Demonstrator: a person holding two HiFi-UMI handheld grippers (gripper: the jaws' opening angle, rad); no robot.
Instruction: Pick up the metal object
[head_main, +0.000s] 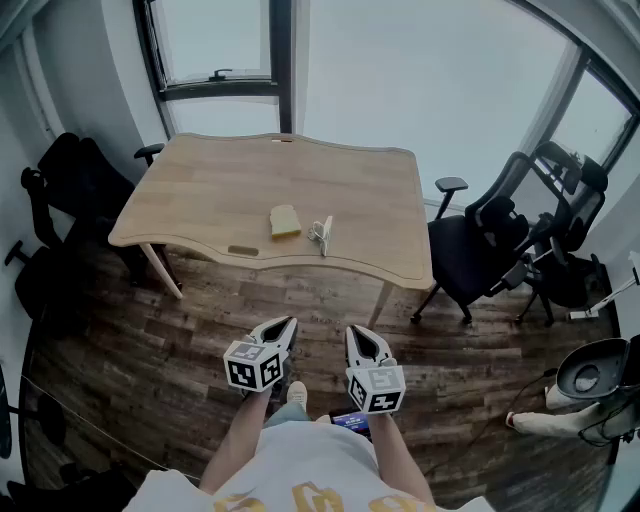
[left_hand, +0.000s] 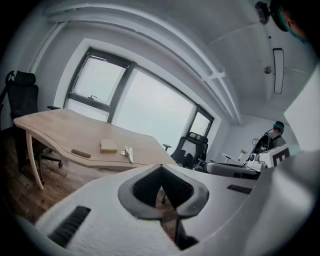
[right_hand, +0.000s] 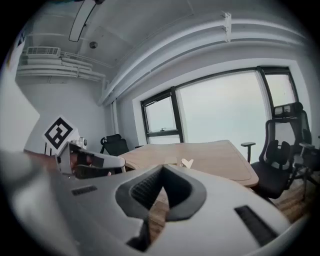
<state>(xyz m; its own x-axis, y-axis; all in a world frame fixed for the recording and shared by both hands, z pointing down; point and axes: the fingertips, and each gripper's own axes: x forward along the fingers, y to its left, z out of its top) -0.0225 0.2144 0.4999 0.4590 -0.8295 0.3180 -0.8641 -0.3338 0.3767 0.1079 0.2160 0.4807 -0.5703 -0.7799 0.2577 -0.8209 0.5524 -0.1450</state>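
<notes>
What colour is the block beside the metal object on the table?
Pale yellow; the block shows best in the head view.

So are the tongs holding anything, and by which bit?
Nothing is held. Both the left tongs and right tongs are shut and empty; the metal object lies on the table.

From my station, the table (head_main: 250, 185) reads as pale wood, smooth and matt. The floor (head_main: 200, 320) is dark wood plank with a visible grain and a dull sheen. The metal object (head_main: 322, 235) looks pale and faintly shiny. The left gripper (head_main: 289, 321) and right gripper (head_main: 352, 330) have matt white plastic shells, with dark ribbed pads (left_hand: 145, 189).
</notes>
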